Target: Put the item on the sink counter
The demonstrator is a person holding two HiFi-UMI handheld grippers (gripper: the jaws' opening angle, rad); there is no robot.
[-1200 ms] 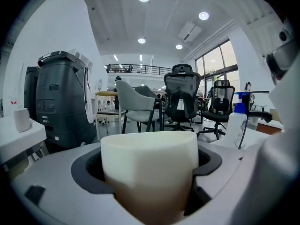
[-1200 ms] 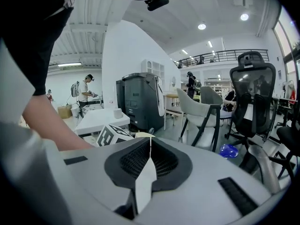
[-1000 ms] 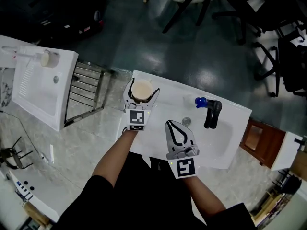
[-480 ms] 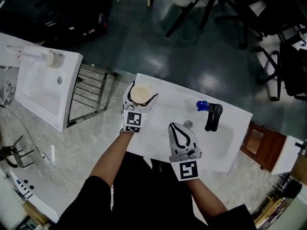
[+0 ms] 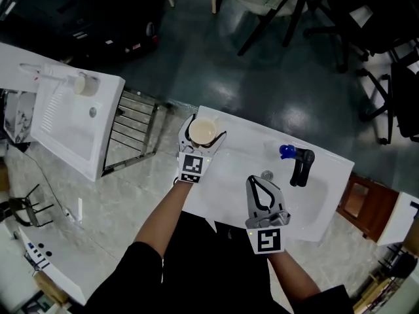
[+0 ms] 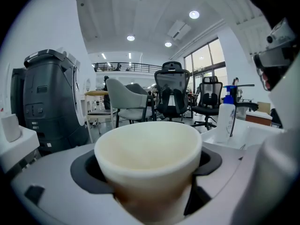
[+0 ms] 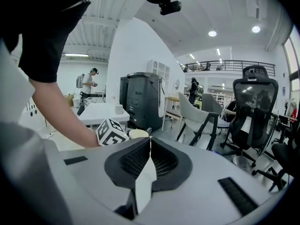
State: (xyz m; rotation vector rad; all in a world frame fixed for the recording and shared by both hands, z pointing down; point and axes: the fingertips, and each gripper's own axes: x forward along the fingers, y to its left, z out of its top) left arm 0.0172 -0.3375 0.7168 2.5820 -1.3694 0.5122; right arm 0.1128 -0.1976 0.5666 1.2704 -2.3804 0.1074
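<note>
A cream cup [image 5: 202, 132] sits between the jaws of my left gripper [image 5: 201, 135], which is shut on it over the far left corner of the white sink counter [image 5: 230, 144]. In the left gripper view the cup [image 6: 149, 163] fills the middle, with the dark pads pressed on both its sides. I cannot tell whether its base touches the counter. My right gripper [image 5: 262, 190] is shut and empty over the basin's near side. In the right gripper view its tips [image 7: 150, 142] meet, and the cup [image 7: 139, 134] shows beyond them.
A black faucet [image 5: 302, 166] stands at the counter's right side, with a blue-capped bottle [image 5: 287, 152] next to it and a drain [image 5: 266, 174] in the basin. A second white sink [image 5: 72, 126] and a metal rack [image 5: 131, 131] lie to the left. Chairs stand beyond.
The head view has shifted, so everything sits lower and further right in the picture. The left gripper keeps the cup over the counter's far left corner. The right gripper has hardly moved.
</note>
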